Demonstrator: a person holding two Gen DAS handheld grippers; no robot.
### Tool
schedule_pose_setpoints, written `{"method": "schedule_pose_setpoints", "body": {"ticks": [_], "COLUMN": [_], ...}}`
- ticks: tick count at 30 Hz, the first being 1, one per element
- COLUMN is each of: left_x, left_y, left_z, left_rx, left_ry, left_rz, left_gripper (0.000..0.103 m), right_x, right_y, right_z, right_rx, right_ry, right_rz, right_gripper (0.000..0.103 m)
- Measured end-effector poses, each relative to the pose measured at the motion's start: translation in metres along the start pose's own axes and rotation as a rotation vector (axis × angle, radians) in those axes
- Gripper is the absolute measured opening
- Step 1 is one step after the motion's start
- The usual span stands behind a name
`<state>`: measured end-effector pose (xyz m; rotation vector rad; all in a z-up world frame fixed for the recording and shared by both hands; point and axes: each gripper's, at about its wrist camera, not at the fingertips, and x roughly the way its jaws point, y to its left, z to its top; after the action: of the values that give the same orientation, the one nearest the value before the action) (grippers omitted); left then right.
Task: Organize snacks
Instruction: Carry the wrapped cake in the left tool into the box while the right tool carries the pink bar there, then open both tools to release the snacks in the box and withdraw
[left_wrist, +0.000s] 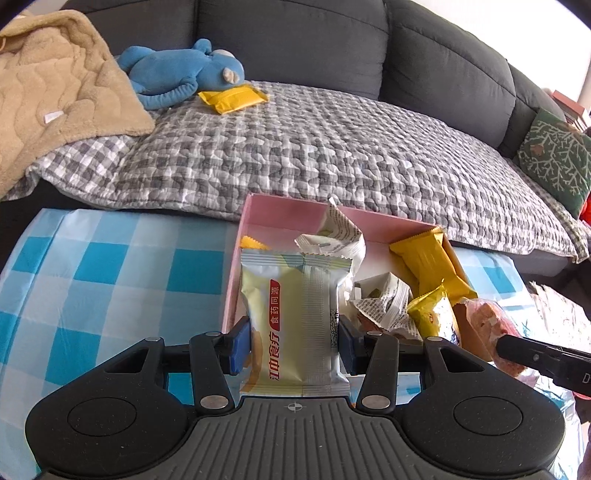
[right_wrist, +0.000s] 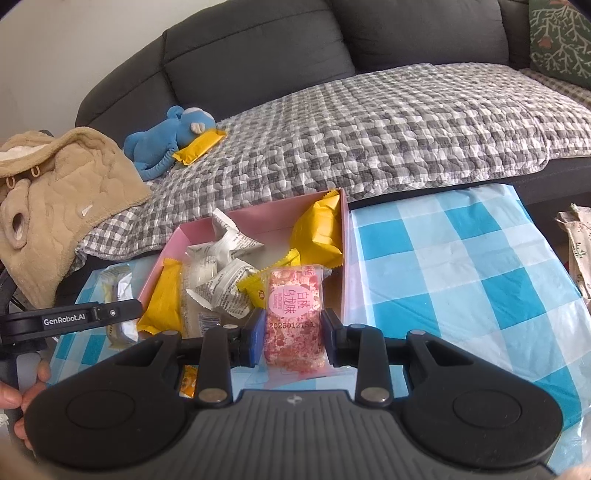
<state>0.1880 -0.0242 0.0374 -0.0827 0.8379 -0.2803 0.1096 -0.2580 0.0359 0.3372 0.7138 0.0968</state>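
My left gripper (left_wrist: 291, 341) is shut on a pale green snack packet (left_wrist: 295, 317) with red lettering, held over the near left edge of the pink box (left_wrist: 280, 212). My right gripper (right_wrist: 291, 336) is shut on a pink clear-wrapped snack bar (right_wrist: 294, 319), held at the near right corner of the pink box (right_wrist: 345, 258). Inside the box lie yellow packets (right_wrist: 317, 229) and white printed wrappers (right_wrist: 221, 273). The right gripper's black finger and the pink bar (left_wrist: 484, 325) show at the right of the left wrist view. The left gripper's black arm (right_wrist: 74, 317) crosses the left of the right wrist view.
The box stands on a blue and white checked tablecloth (right_wrist: 461, 273). Behind it is a grey sofa with a checked quilt (left_wrist: 314, 155), a blue plush toy (left_wrist: 184, 70), a yellow packet (left_wrist: 232, 98) beside it, a tan blanket (left_wrist: 55, 96) and a green cushion (left_wrist: 557, 155). A hand (right_wrist: 22, 391) grips the left handle.
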Motion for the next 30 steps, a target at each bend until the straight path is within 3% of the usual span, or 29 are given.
{"method": "schedule_pose_setpoints", "body": {"ticks": [17, 30], "left_x": [0.038, 0.057], "left_y": [-0.001, -0.006], "left_z": [0.011, 0.014], "left_rx": [0.013, 0.031], "left_ry": [0.031, 0.019], "left_rz": [-0.007, 0.034], "left_gripper": [0.045, 0.050], "right_x": [0.054, 0.075], "right_y": [0.027, 0.036], "right_z": [0.006, 0.005], "right_rx": [-0.028, -0.048], "right_ry": [0.046, 0.045], "right_rz": [0.033, 0.033], "right_gripper": [0.029, 0.030]}}
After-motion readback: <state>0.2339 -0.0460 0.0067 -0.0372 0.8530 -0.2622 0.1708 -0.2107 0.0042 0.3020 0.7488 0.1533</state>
